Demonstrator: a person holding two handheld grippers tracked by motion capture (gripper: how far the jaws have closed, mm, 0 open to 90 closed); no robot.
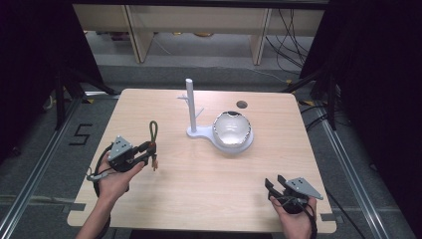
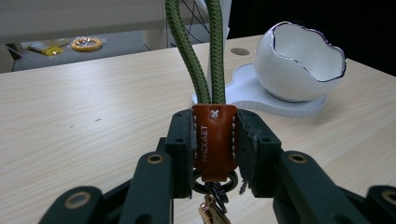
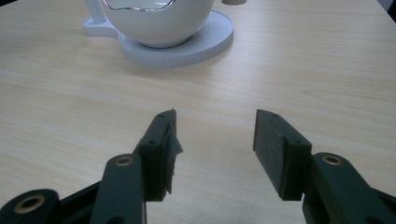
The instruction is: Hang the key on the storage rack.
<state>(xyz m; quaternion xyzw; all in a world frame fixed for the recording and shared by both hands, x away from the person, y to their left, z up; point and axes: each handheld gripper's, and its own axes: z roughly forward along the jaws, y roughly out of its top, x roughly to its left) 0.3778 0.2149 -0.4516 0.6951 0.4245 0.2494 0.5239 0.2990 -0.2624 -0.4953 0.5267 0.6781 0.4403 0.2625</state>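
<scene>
**Left gripper view: keychain pinched at its leather tab**

The left gripper has its jaws clamped on the brown leather tab of the keychain, held above the desk. The green cord loop looks light and floppy; the stiffer tab seems the surest hold. The right gripper rests with jaws apart, empty.

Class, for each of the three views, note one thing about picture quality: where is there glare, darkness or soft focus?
High view: the table is evenly lit, dark surroundings at both sides, and the bowl shows a bright sheen. Left gripper view: the brown leather tab of the green-cord keychain is sharp, the background shelf soft. Right gripper view: the bowl's rim glints, and the near jaws look slightly blurred.
</scene>
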